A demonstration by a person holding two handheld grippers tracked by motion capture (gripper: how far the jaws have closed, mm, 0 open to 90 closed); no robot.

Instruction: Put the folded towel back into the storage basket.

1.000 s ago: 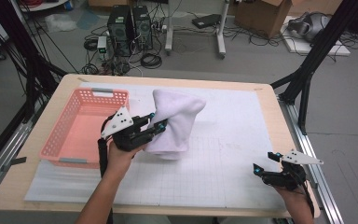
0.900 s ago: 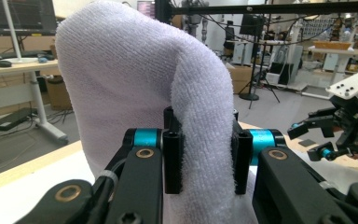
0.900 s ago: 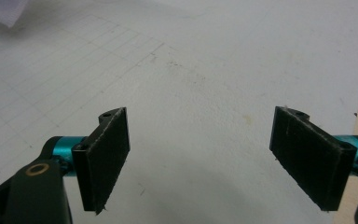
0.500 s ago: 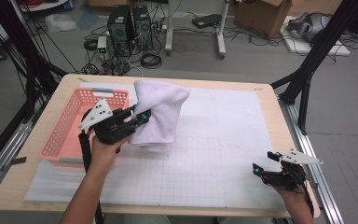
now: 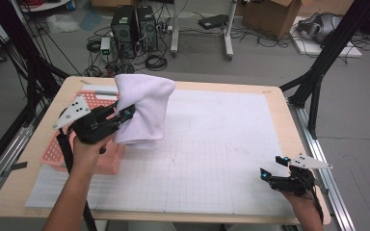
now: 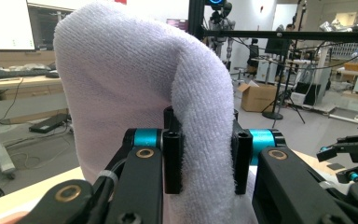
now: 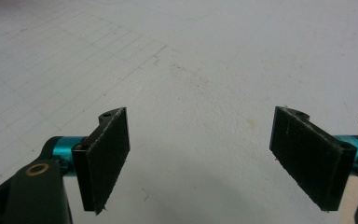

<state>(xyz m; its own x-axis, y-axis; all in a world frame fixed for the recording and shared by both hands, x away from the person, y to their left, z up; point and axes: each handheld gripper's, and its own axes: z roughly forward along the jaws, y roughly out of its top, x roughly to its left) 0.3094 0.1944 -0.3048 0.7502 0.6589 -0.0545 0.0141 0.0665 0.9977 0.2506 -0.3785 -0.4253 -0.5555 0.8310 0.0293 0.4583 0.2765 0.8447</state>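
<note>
A white towel [image 5: 142, 108] hangs folded in the air, lifted off the table, with my left gripper [image 5: 123, 115] shut on it above the right edge of the pink basket [image 5: 60, 151]. In the left gripper view the towel [image 6: 135, 93] bulges up between the two black jaws of the left gripper [image 6: 204, 161], which press on it from both sides. My right gripper [image 5: 272, 168] rests low at the table's front right corner. In the right gripper view the right gripper [image 7: 214, 154] stands open, jaws wide apart over the white gridded mat [image 7: 177, 70], with nothing between them.
The white gridded mat [image 5: 212, 144] covers most of the wooden table [image 5: 279, 96]. The pink basket sits at the left side. Black frame legs [image 5: 318, 67] stand beyond the right edge, and computers and cables [image 5: 135, 29] lie on the floor behind.
My left gripper has carried the towel leftward and a little up, from over the mat to above the basket's right edge. The right gripper has stayed put.
</note>
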